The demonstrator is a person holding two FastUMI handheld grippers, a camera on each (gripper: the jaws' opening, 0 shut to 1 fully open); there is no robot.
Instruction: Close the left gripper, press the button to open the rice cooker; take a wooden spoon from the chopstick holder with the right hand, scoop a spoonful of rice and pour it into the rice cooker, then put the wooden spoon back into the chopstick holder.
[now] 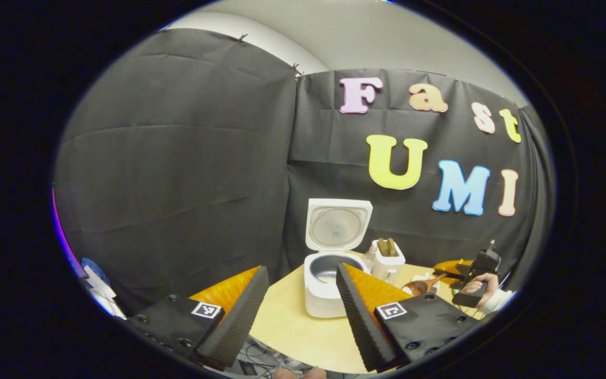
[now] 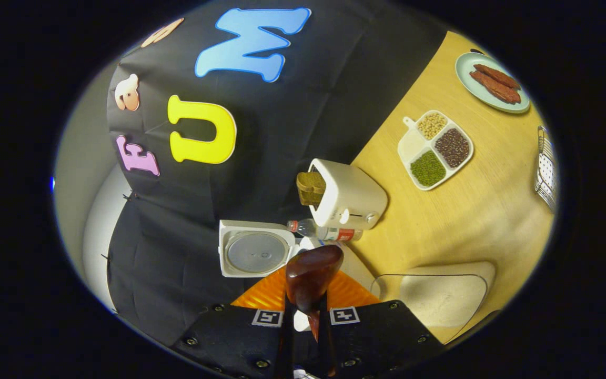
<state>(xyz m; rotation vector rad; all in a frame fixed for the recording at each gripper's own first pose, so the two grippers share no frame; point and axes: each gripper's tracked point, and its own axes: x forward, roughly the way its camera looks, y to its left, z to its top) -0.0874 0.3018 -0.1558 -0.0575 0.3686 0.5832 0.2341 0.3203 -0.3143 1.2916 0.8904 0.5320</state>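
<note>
firmly right gripper (image 2: 303,316) around wooden spoon (image 2: 311,273)

One rice cooker (image 1: 330,273), lid up. One toaster (image 2: 353,200) with two bread slices (image 1: 386,246) in slots. One water bottle (image 2: 324,231), lying flat. One wooden spoon (image 2: 311,276). One divided tray (image 2: 434,150): four compartments, three filled with beans or grains, one bare. One round plate (image 2: 463,68) carrying two brown strips (image 2: 495,84). One clear container of rice (image 2: 440,297). One wire rack (image 2: 545,168), partly visible. Two grippers: left gripper (image 1: 303,305), right gripper (image 2: 305,316). One hand (image 1: 479,287).
</note>
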